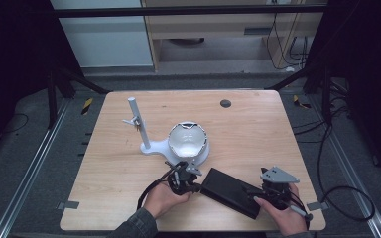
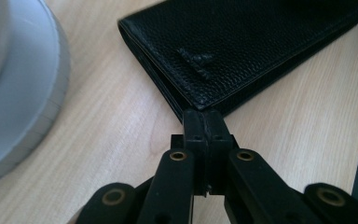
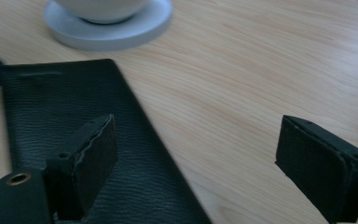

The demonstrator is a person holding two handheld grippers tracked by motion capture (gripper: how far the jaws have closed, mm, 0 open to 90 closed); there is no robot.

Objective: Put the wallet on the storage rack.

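Observation:
A long black leather wallet (image 1: 230,192) (image 2: 261,51) (image 3: 74,107) lies flat and slanted near the table's front edge. My left gripper (image 1: 191,184) (image 2: 204,122) is shut, jaws pressed together, and its tips touch the wallet's left corner. At the wallet's right end my right gripper (image 1: 264,195) (image 3: 198,140) is open. One of its jaws hangs over the leather and the other over bare wood, with nothing between them.
Just behind the wallet stands a white bowl (image 1: 187,139) on a round grey base (image 1: 203,151) (image 2: 23,93) (image 3: 112,28), with an upright post (image 1: 139,124) to its left. A small dark disc (image 1: 225,103) sits near the wooden table's (image 1: 258,134) far edge.

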